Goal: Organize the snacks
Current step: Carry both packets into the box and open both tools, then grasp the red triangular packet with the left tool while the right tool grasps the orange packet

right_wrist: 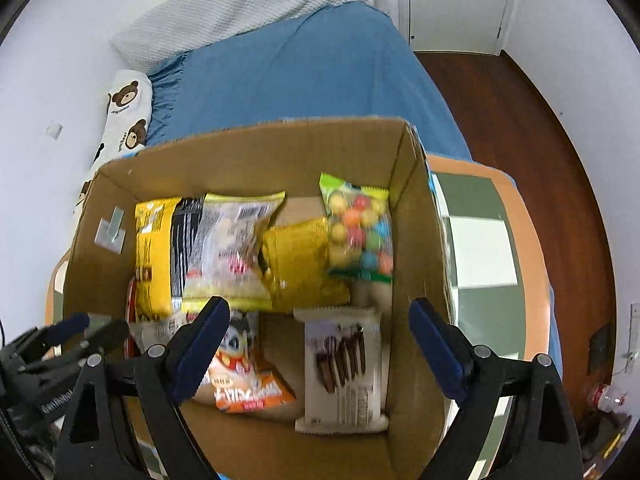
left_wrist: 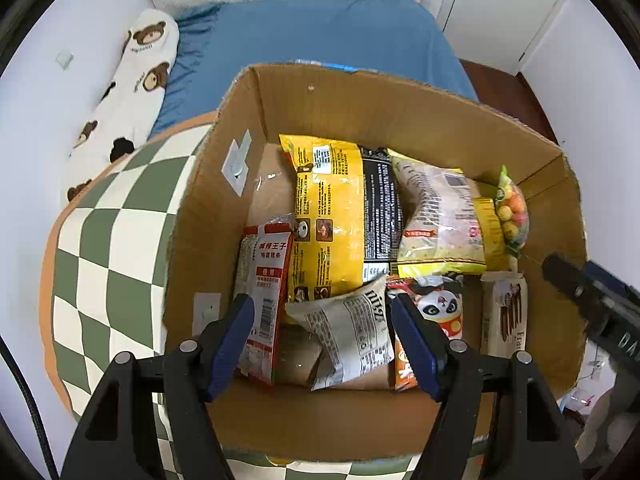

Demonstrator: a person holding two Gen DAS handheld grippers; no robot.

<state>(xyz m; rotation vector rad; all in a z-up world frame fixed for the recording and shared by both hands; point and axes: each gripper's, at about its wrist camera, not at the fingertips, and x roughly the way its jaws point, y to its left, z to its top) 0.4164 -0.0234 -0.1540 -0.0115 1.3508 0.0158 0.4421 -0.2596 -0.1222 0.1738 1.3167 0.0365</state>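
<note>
Cardboard box (left_wrist: 400, 112) sits on a green-and-white checkered cushion (left_wrist: 108, 248) on the bed (left_wrist: 312, 32), and it's pretty much stuffed with snacks; left tongs (left_wrist: 322, 344) hang over the near-left part of the box with the jaws spread wide and nothing between them, just hovering above a grey bag (left_wrist: 352, 336); right tongs (right_wrist: 320, 356) are over the near-right side, also wide open and empty.

Inside: a red packet (left_wrist: 266, 300) stands on end against the left wall; a yellow bag (left_wrist: 324, 216) is next to it, with a black bag (left_wrist: 380, 208) tucked partly under a clear one with yellow trim (left_wrist: 436, 216); a candy-ball bag (right_wrist: 358, 232) leans in the far-right corner, half on a gold packet (right_wrist: 300, 264); the panda packet (right_wrist: 244, 376) lies near the front, and a white biscuit pack (right_wrist: 342, 368) lies flat along the right wall.

Right-wrist view is a bit blurry so labels there are unreadable; a bear-print pillow (left_wrist: 128, 76) runs along the wall (left_wrist: 36, 120) behind the cushion; wooden floor (right_wrist: 520, 140) shows off to the right.
</note>
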